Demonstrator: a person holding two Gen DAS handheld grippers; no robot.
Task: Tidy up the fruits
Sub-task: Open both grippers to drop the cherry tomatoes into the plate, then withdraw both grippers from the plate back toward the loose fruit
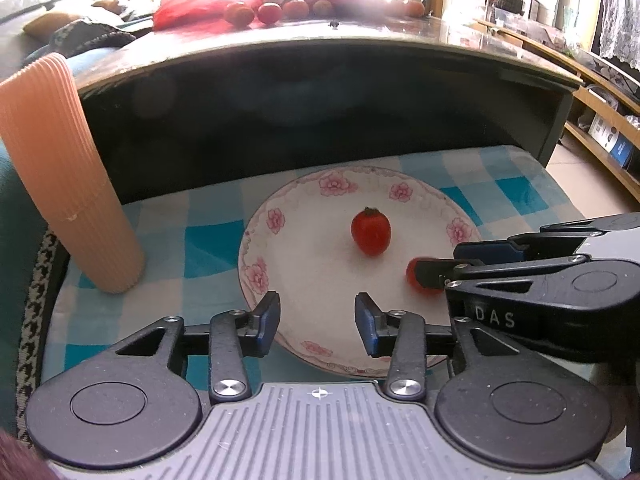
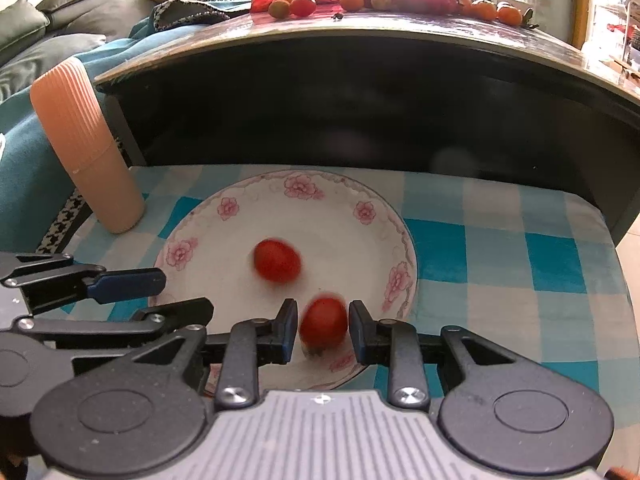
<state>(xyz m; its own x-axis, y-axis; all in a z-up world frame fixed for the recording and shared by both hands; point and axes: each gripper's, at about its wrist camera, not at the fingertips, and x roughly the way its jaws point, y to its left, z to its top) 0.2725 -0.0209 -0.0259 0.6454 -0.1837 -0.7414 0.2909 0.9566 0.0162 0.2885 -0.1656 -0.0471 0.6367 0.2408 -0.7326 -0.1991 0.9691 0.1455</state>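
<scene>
Open white floor across the plate (image 1: pixel 312 276) from 9 to 12 o'clock of the middle tomato (image 1: pixel 371 231); blocked at 4 o'clock by the right gripper (image 1: pixel 434 266), at 9 by the ribbed peach cylinder (image 1: pixel 68 184), at 12 by the dark table edge (image 1: pixel 320 52)

A white plate (image 1: pixel 280 268) with pink flower prints around its rim sits on a cloth (image 1: pixel 200 240) checked in turquoise, pale blue and cream. Two glossy red cherry tomatoes (image 1: pixel 370 231) (image 2: pixel 324 322) lie on the plate, one with a dark green stem. A ribbed peach-orange cylinder (image 1: pixel 60 168) stands beside it. Both grippers (image 1: pixel 318 316) (image 2: pixel 323 326) are black with dark blue finger pads.
</scene>
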